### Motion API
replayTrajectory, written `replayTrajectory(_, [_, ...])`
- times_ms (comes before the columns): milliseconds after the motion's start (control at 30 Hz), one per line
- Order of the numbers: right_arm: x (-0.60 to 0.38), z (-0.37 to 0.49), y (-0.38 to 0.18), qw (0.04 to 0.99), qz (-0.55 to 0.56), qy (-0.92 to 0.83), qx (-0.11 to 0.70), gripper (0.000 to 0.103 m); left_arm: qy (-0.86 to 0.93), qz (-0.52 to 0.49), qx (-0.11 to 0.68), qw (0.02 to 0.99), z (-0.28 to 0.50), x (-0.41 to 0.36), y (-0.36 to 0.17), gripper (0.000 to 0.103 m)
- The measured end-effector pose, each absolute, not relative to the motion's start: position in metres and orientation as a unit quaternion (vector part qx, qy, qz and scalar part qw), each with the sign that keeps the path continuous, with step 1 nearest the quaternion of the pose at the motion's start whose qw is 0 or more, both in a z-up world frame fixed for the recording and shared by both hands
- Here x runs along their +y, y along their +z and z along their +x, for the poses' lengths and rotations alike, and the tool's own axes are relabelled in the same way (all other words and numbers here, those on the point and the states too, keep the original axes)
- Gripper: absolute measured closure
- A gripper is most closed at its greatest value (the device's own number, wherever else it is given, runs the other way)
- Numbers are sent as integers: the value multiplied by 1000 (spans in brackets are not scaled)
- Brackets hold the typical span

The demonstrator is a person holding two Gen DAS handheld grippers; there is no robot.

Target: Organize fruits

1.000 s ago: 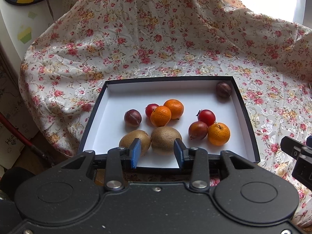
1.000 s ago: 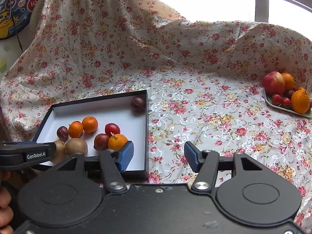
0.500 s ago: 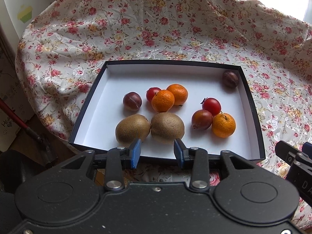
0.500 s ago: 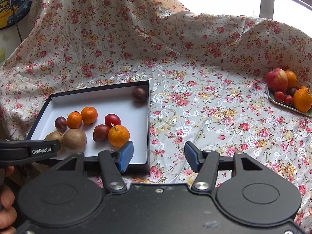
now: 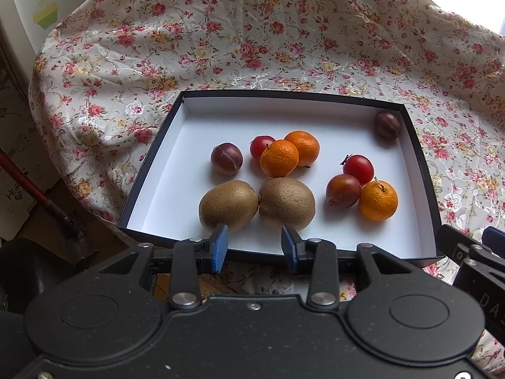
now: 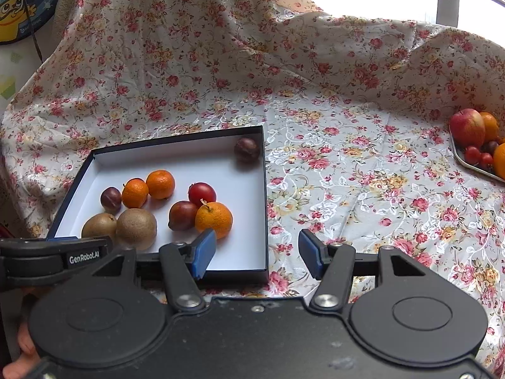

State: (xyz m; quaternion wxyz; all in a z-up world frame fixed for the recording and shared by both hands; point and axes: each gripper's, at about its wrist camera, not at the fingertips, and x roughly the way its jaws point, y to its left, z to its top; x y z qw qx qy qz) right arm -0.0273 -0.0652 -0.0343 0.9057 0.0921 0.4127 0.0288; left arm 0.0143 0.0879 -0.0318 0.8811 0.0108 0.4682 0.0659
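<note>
Since a second ago both cameras have tipped further down over the box, so the fruit sits lower and larger in each view, while both pairs of jaws keep the same spread.

Left gripper [image 5: 255, 246], black with blue pads, hangs released with nothing between its jaws, just above the near wall of the shallow black box with a white floor [image 5: 148, 170]. Directly beyond its tips lie two brown fuzzy kiwis [image 5: 228, 205] touching side by side. Behind them sit a dark purple plum [image 5: 226, 158], a red cherry tomato [image 5: 260, 146] and two orange mandarins [image 5: 279, 158] pressed together. To the right, a reddish plum [image 5: 343, 190], another tomato [image 5: 359, 168] and a stemmed mandarin [image 5: 377, 200] cluster in contact. One dark plum [image 5: 387, 125] rests alone in the far right corner.

Right gripper [image 6: 256, 254] is likewise unclenched and empty, its jaws straddling the box's near right corner above the flowered tablecloth [image 6: 347, 170]. Well apart, at the far right edge, a tray [image 6: 473, 167] carries a red apple [image 6: 467, 128] with more oranges and tomatoes.
</note>
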Motion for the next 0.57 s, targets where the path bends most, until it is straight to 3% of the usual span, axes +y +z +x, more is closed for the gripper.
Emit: replayTrajectory(567, [-62,-24,-39,902,87,32,422,42,60,21,471,880,14,85,-34,55])
